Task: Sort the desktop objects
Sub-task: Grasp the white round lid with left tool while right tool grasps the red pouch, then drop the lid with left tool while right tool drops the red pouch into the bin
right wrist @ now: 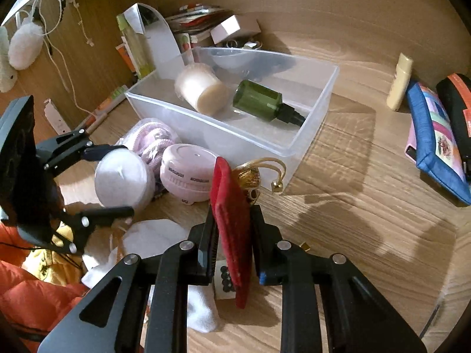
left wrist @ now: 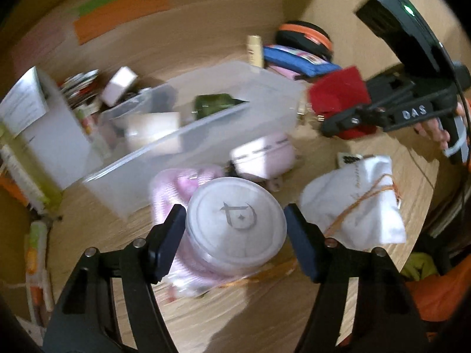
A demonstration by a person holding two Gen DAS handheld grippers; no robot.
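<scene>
The right gripper (right wrist: 232,235) is clamped on a flat red pouch (right wrist: 231,220), held on edge above the desk (right wrist: 368,206) just before the clear bin (right wrist: 309,129); a gold tassel (right wrist: 250,178) behind it is partly hidden. The left gripper (left wrist: 235,235) straddles a round white jar (left wrist: 235,223); blur hides whether its pads touch. Both lie near the bin, which holds a green bottle (right wrist: 265,103).

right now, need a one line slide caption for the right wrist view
Right gripper clamps a red pouch before the clear bin, while the left gripper straddles a round white jar.
</scene>
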